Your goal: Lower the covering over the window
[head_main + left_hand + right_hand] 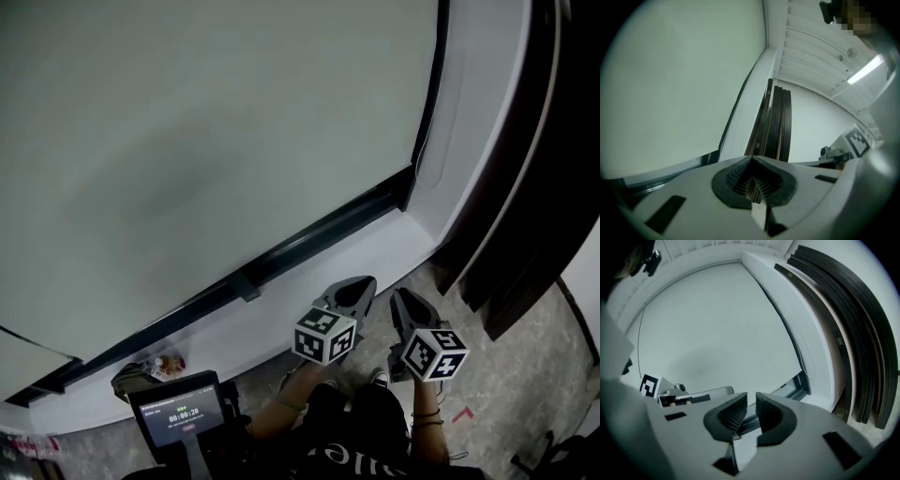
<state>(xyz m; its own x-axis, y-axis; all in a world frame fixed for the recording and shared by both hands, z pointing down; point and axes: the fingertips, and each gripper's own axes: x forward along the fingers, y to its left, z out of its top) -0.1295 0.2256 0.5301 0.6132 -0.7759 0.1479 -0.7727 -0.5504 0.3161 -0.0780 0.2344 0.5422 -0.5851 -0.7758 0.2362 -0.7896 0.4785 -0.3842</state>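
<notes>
Closest to the lens, the left gripper was clenched tight, its dark ribbed pads pressed together with nothing between them. Beside it, the right gripper stood released, a narrow slit between its pads and nothing in it. From the head view both pointed forward side by side, the left gripper and right gripper held over the speckled floor, just short of the white sill.

Beyond the tips hung the covering – a pale blind filling the window ahead and to the upper left of both grippers, touched by neither. Its dark bottom rail lay just above the sill, and under it the right gripper view showed a thin strip of window frame. The covering filled the left half of the left gripper view and the covering most of the right one.

Further right, dark boards leaned against the wall – near the right gripper, apart from it. At the lower left stood a small lit screen.
</notes>
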